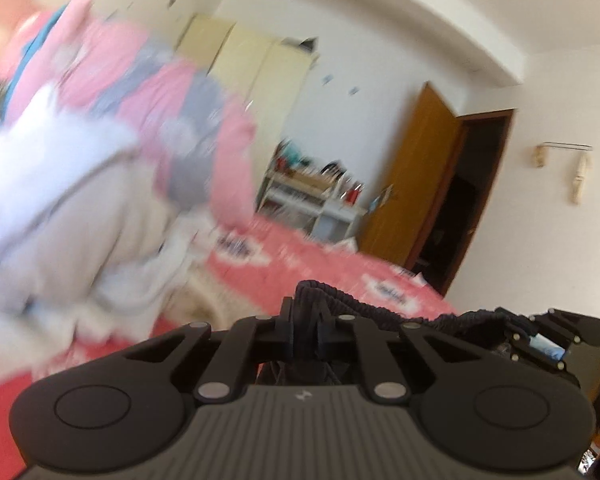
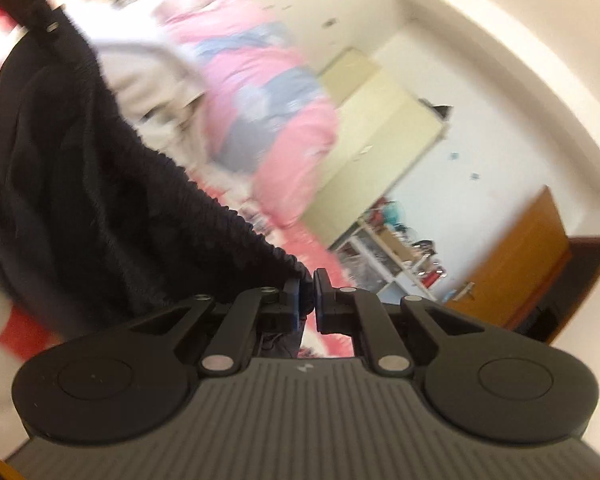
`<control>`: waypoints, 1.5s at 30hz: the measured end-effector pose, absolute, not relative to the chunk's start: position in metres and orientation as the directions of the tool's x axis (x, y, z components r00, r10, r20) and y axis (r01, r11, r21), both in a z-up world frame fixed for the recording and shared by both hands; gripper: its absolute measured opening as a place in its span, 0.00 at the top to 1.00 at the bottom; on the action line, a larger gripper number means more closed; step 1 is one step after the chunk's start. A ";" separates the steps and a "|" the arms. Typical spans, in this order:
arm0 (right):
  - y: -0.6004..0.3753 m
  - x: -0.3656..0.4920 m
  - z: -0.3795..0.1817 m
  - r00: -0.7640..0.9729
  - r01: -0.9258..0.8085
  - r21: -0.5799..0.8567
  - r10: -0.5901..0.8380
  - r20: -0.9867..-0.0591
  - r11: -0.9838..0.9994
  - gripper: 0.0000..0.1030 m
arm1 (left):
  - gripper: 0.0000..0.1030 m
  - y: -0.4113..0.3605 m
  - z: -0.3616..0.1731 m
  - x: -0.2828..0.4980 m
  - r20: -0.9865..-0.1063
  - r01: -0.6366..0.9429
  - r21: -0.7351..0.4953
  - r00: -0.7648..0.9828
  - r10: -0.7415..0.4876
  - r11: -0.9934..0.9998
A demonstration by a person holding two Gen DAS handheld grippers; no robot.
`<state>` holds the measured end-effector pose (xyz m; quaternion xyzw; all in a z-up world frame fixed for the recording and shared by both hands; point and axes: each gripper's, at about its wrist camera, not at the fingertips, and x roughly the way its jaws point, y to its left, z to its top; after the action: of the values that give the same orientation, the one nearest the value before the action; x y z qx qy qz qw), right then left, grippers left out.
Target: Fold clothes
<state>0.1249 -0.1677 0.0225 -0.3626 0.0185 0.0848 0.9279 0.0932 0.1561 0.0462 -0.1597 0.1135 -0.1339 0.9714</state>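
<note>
A black garment with a ribbed elastic band is held up between both grippers. My left gripper (image 1: 305, 322) is shut on the band (image 1: 340, 300), which runs right to the other gripper (image 1: 548, 336) at the right edge of the left wrist view. My right gripper (image 2: 307, 292) is shut on the band's other end, and the black garment (image 2: 80, 184) hangs to the left, filling that side of the right wrist view. Both views are tilted and blurred.
A pile of pink, grey, beige and white clothes (image 1: 112, 152) lies on a bed with a red patterned sheet (image 1: 300, 264). A cream wardrobe (image 1: 244, 68), a cluttered white shelf (image 1: 316, 200) and an open wooden door (image 1: 412, 176) stand behind.
</note>
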 end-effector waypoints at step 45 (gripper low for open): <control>-0.327 0.092 0.199 0.961 0.143 -0.657 0.056 0.272 0.740 0.95 | 0.90 0.009 0.213 0.133 0.029 0.450 -0.090 0.893 -0.449 0.889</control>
<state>0.0917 -0.3274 0.1993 -0.3596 -0.1380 -0.0237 0.9226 0.1326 0.0090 0.2128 -0.0473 -0.0037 -0.2313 0.9717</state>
